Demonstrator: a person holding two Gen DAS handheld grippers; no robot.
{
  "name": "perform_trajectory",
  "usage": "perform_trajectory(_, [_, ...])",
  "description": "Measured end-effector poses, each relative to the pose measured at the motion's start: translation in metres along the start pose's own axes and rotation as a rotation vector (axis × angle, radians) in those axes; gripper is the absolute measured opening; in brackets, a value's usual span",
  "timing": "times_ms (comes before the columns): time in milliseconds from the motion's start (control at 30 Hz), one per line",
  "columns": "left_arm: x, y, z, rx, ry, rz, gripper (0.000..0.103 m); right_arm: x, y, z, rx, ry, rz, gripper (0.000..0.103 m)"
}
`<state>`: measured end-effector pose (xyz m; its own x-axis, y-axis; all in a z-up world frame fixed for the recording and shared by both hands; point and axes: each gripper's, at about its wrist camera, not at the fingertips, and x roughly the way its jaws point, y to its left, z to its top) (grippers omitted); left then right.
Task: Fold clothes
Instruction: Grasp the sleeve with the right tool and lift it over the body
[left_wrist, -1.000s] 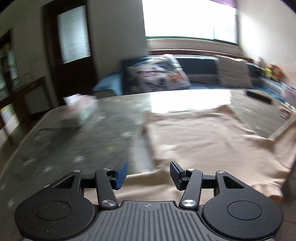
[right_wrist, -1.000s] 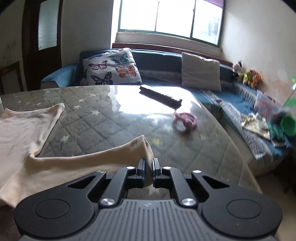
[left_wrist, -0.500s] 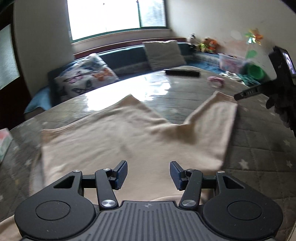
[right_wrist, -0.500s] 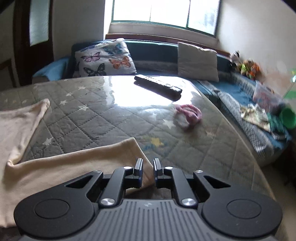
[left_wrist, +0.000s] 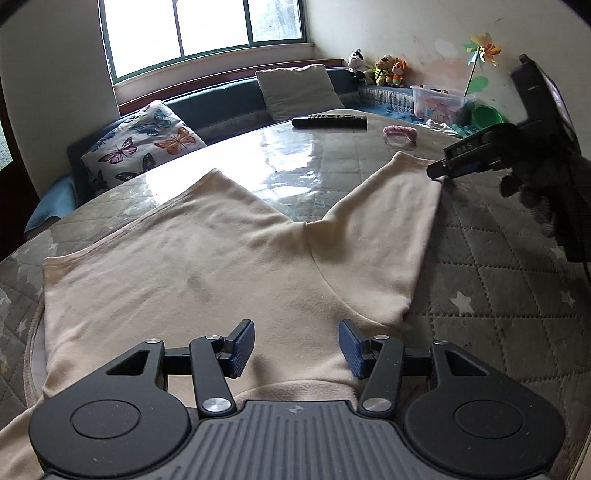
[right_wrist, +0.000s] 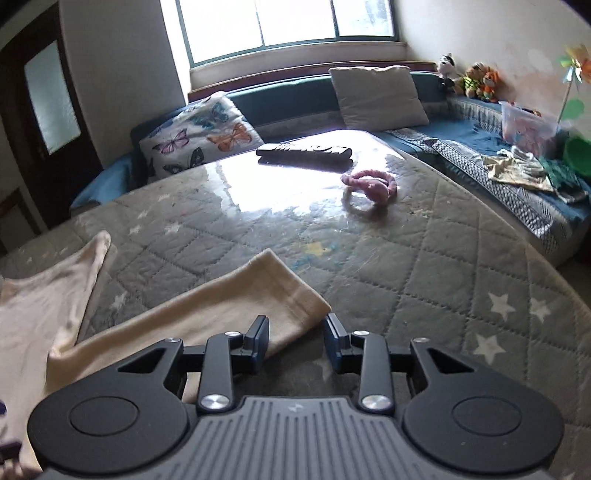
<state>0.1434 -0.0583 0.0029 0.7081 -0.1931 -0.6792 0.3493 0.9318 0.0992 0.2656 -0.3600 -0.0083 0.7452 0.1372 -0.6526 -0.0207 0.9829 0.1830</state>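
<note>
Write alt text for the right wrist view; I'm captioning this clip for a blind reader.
The right hand-held gripper, jaws opening, sits over the leg cuff of beige cotton shorts lying flat on a grey quilted star-print table cover. Beyond lie a pink fabric loop and a black remote control, before a blue window sofa.

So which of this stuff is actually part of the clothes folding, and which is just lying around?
Part of the job:
- beige garment
- left gripper, jaws open
- right gripper, jaws opening off the sleeve

Just lying about:
- remote control
- pink hair tie
- butterfly cushion
- stuffed toys
</note>
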Motion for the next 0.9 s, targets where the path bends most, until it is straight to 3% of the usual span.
perform_trajectory(100, [0.0, 0.001, 0.0, -0.007, -0.001, -0.002, 0.055, 0.005, 0.004, 0.0, -0.005, -0.013, -0.01, 0.029])
perform_trajectory(200, [-0.001, 0.001, -0.001, -0.014, 0.0, -0.003, 0.056, 0.007, 0.008, 0.0, -0.025, -0.018, -0.027, 0.008])
perform_trajectory(233, [-0.002, 0.002, 0.0, -0.016, -0.002, -0.003, 0.056, 0.007, 0.007, 0.001, -0.012, -0.023, -0.021, 0.007])
perform_trajectory(433, [-0.01, 0.008, 0.007, -0.038, -0.04, -0.006, 0.058, -0.005, 0.001, 0.008, 0.017, -0.074, -0.01, 0.006])
perform_trajectory(700, [0.002, -0.006, 0.004, 0.015, -0.02, -0.032, 0.058, 0.0, 0.004, 0.007, 0.019, -0.047, -0.01, 0.006])
perform_trajectory(900, [-0.007, 0.006, 0.004, -0.034, -0.04, -0.025, 0.059, -0.034, 0.016, 0.024, 0.005, -0.113, 0.055, 0.006])
